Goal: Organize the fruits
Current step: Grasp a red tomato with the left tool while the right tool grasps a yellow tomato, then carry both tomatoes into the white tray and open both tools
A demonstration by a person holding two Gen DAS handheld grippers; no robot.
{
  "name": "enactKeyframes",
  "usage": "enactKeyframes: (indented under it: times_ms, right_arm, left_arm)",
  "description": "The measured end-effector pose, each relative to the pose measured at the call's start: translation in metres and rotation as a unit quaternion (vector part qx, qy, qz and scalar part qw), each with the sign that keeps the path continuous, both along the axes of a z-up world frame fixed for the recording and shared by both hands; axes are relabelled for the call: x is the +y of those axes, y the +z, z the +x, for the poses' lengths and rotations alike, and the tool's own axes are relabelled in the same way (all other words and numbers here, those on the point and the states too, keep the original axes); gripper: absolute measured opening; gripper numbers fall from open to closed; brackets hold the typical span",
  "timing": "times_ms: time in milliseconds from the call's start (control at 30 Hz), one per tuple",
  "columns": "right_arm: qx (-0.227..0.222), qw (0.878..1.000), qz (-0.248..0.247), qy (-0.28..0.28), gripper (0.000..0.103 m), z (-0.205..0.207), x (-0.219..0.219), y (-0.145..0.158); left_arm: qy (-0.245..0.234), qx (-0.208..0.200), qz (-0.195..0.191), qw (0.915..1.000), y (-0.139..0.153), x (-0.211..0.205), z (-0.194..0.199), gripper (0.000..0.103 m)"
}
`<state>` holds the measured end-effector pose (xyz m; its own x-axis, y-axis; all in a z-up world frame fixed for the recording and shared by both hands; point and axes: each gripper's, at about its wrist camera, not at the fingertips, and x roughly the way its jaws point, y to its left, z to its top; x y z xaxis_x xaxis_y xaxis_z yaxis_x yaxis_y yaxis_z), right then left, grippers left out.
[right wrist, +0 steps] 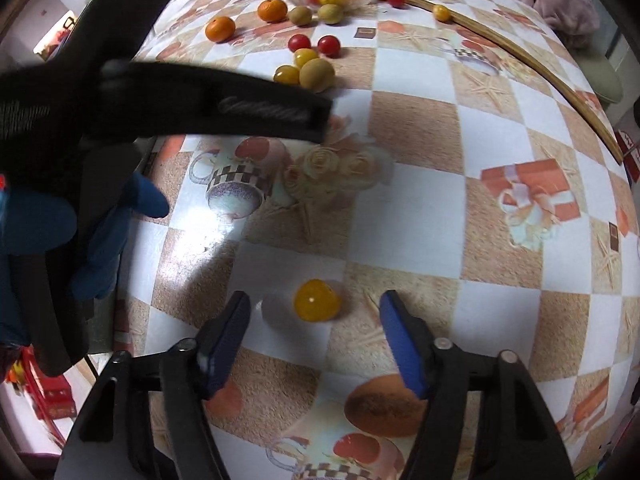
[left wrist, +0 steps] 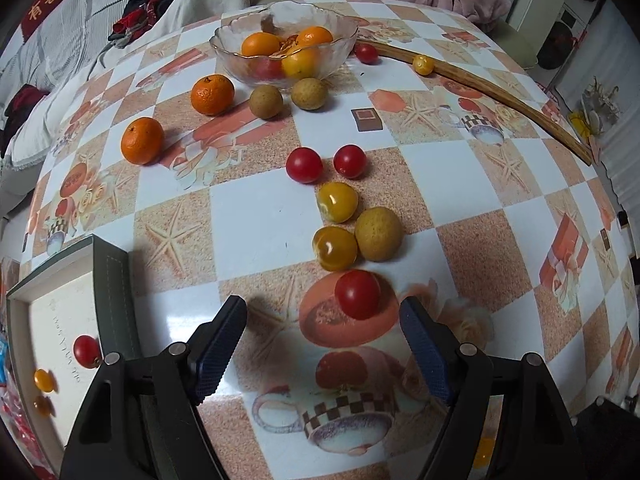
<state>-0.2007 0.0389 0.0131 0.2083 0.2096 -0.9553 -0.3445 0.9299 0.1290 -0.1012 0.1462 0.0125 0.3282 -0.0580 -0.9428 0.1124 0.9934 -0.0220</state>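
My left gripper (left wrist: 322, 308) is open, just short of a red cherry tomato (left wrist: 357, 294) that lies between and slightly ahead of its fingertips. Beyond it lie two yellow tomatoes (left wrist: 335, 248), a tan longan (left wrist: 378, 233) and two more red tomatoes (left wrist: 304, 165). Two mandarins (left wrist: 212, 94) and two longans (left wrist: 266, 101) lie near a glass bowl (left wrist: 224, 46) holding oranges. My right gripper (right wrist: 315, 300) is open around a yellow tomato (right wrist: 317, 300) on the table. The left gripper's body (right wrist: 216, 108) crosses the right wrist view.
A box lid (left wrist: 110, 280) at the left edge holds a red tomato (left wrist: 86, 351) and small yellow ones (left wrist: 44, 380). A wooden stick (left wrist: 500, 92) runs along the far right, with a red tomato (left wrist: 366, 53) and a yellow tomato (left wrist: 423, 65) by it. Bedding lies beyond the table.
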Motion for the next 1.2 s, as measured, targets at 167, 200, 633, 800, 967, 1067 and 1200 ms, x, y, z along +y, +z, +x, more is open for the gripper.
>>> enactKeyframes:
  times_ms: [167,200,633,800,967,1067,1200]
  right_arm:
    - [-0.013,1.0,-0.02,0.006,0.046,0.003,0.007,0.001]
    - [-0.012,1.0,-0.017,0.007,0.035,0.003,0.006,0.001]
    - [0.031,0.996,0.066,-0.053,0.024,0.02,-0.031,0.012]
    - [0.032,0.996,0.066,-0.056,0.024,0.024,-0.04,0.018]
    - [0.029,0.996,0.068,-0.045,0.025,0.027,-0.025,0.024]
    - [0.027,0.997,0.072,-0.03,0.025,0.028,-0.013,0.031]
    - [0.025,0.996,0.08,-0.003,0.025,0.034,0.017,0.037]
  left_arm:
    - [0.006,0.0,0.001,1.0,0.0,-0.003,0.002,0.059]
    - [0.005,-0.002,-0.001,1.0,0.001,-0.003,0.002,0.053]
    - [-0.005,-0.014,-0.029,0.9995,0.019,0.012,-0.015,0.023]
    - [0.017,-0.02,-0.034,0.9991,0.033,0.033,-0.031,0.023]
    - [0.043,-0.029,-0.033,0.9981,0.046,0.062,-0.052,0.023]
    - [0.064,-0.032,-0.026,0.9971,0.053,0.082,-0.066,0.023]
    - [0.098,-0.03,-0.018,0.9946,0.058,0.113,-0.086,0.023]
